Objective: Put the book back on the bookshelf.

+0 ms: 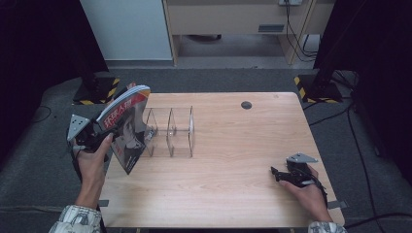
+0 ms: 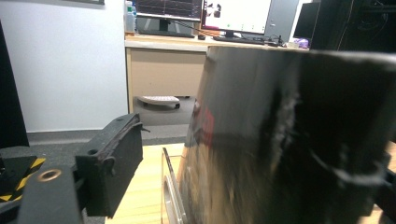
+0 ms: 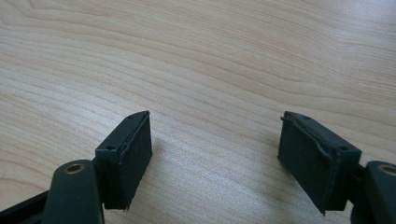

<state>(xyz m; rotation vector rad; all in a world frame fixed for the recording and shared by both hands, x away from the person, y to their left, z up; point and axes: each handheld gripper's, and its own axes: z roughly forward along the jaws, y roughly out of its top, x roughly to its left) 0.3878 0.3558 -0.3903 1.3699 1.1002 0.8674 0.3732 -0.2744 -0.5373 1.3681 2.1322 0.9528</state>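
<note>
A magazine (image 1: 127, 128) with a red-and-white cover band stands tilted at the table's left edge, its lower corner near the front of a clear divider rack (image 1: 170, 131). My left gripper (image 1: 106, 130) is at the magazine's left side, held in a hand. In the left gripper view the dark magazine (image 2: 289, 140) lies between the jaws. The left pad (image 2: 116, 158) stands apart from it with a visible gap, and the other jaw is hidden behind it. The rack's edge (image 2: 170, 196) shows just below. My right gripper (image 1: 279, 174) (image 3: 215, 158) rests open on bare wood at the front right.
The wooden table (image 1: 233, 145) has a dark cable hole (image 1: 246, 105) near its far edge. Black stands with yellow-and-black striped feet (image 1: 97, 92) (image 1: 313, 87) flank the table on the floor. A desk with monitors (image 2: 205, 14) stands beyond.
</note>
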